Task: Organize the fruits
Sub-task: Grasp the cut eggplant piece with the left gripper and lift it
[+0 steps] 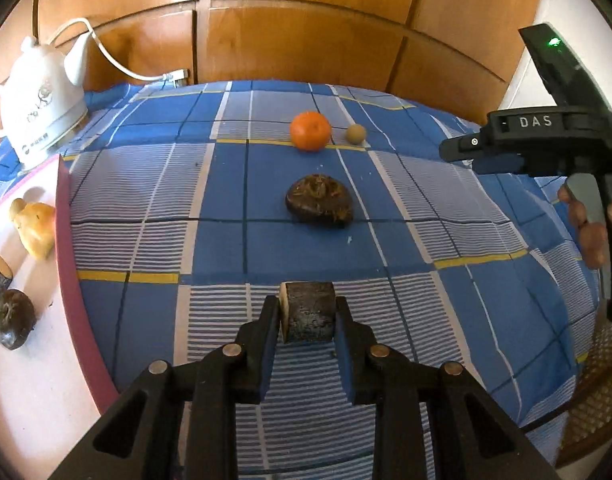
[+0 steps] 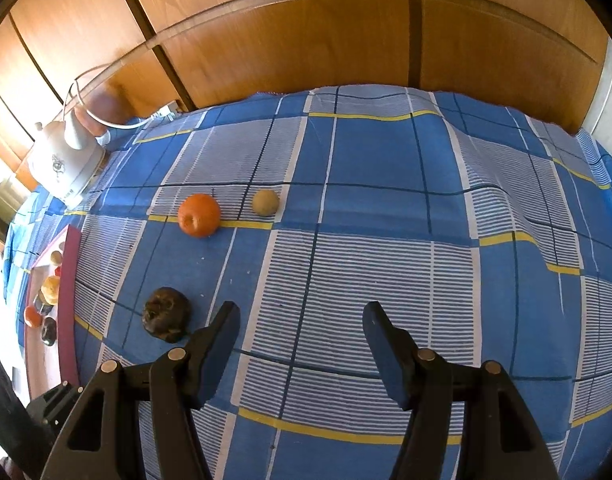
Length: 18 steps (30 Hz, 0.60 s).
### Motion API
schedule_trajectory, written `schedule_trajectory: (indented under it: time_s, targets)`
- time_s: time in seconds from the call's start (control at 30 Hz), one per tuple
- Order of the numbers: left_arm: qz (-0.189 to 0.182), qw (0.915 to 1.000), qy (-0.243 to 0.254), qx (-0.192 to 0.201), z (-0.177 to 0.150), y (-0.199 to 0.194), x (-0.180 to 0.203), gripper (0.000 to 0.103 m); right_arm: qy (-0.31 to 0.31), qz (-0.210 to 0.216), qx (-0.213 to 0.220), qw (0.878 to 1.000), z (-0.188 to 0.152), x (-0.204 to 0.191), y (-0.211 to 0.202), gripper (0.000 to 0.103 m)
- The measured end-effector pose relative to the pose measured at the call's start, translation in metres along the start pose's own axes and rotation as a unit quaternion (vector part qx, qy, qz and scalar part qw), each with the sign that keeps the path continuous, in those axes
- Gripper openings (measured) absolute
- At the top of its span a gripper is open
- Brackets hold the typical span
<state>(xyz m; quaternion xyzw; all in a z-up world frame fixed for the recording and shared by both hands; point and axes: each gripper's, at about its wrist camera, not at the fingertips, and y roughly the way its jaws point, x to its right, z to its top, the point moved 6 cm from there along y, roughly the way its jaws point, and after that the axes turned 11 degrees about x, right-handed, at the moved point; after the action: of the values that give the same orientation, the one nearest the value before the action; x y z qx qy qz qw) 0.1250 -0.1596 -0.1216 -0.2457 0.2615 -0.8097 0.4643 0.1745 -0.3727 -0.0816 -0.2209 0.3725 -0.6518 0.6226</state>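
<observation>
So the pink tray sits off to the left on the blue checked cloth, and it's already got some stuff in it: a yellowish lumpy fruit, a short dark chunk with a pale cut face and a dark round wrinkly fruit. From the right wrist camera the tray also shows something small and orange, but it's too tiny to say more.

Left gripper is clamped on a dark cut piece, pale end facing left, held just above the cloth right of the tray. Right gripper is hanging open over the cloth with nothing between its fingers.

Still out on the cloth: an orange, a small tan ball-shaped fruit just beside it, and a dark shriveled fruit nearer the camera.

Writing-wise, the right gripper's body reads "DAS" in the left camera. The white kettle in the far left corner has a printed emblem and some lettering low on it, too small to read.
</observation>
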Motion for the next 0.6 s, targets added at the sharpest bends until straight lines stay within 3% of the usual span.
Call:
schedule_trajectory:
  time_s: [0.13,0.3,0.6]
  targets:
    - [-0.001,1.0000,-0.004,0.000,-0.002,-0.002,0.001,0.026,0.014,0.014,-0.005,1.000,-0.002,0.002,0.002,0.060]
    - [-0.004,1.0000,-0.003,-0.002,-0.002,-0.001,-0.001,0.026,0.044,0.032,-0.015,0.998,0.000,0.001,0.005,0.044]
    - [-0.011,0.9997,-0.018,-0.007,-0.009,0.002,-0.003,0.026,0.073,0.034,-0.015,0.997,0.040,-0.013,0.044,0.040]
